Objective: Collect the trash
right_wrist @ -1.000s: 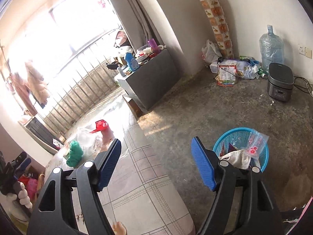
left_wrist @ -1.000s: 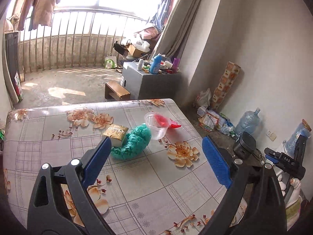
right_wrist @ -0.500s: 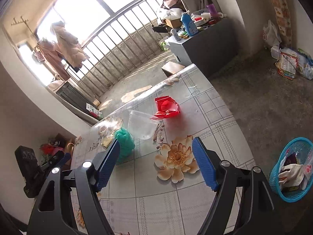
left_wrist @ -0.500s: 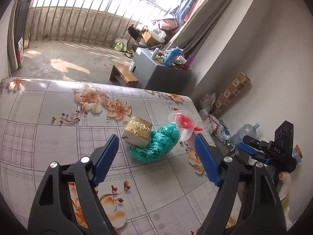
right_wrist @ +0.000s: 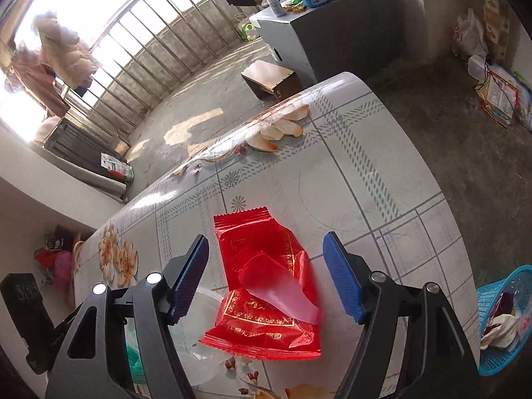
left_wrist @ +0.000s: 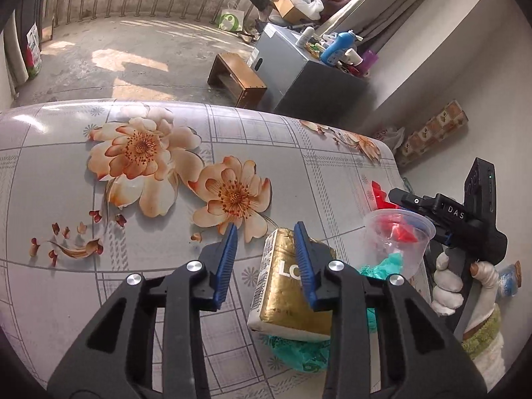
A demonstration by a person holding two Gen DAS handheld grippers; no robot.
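A gold foil packet (left_wrist: pixel 286 302) lies on a teal plastic bag (left_wrist: pixel 299 352) on the flowered table (left_wrist: pixel 99 282). My left gripper (left_wrist: pixel 266 261) hangs just over the packet's left end with its jaws closing. The right pad overlaps the packet and the left pad stands clear of it. A clear plastic cup (left_wrist: pixel 399 242) lies beside the bag. A red snack wrapper (right_wrist: pixel 266 286) lies on the table (right_wrist: pixel 365 173) between the fingers of my right gripper (right_wrist: pixel 266 277). Those jaws are wide and closing slightly, with both pads off the wrapper. The cup (right_wrist: pixel 202 339) shows at its lower left.
A blue basket (right_wrist: pixel 505 319) holding trash stands on the floor to the right of the table. Beyond the table are a wooden stool (left_wrist: pixel 237 79) and a grey cabinet (left_wrist: pixel 309 79) with bottles. A gloved hand (left_wrist: pixel 449 286) holds the right gripper's handle at the table's right edge.
Both grippers came down close to the table. The left one narrowed its jaws and now sits over the gold packet. The right one swung from the floor side to over the red wrapper.
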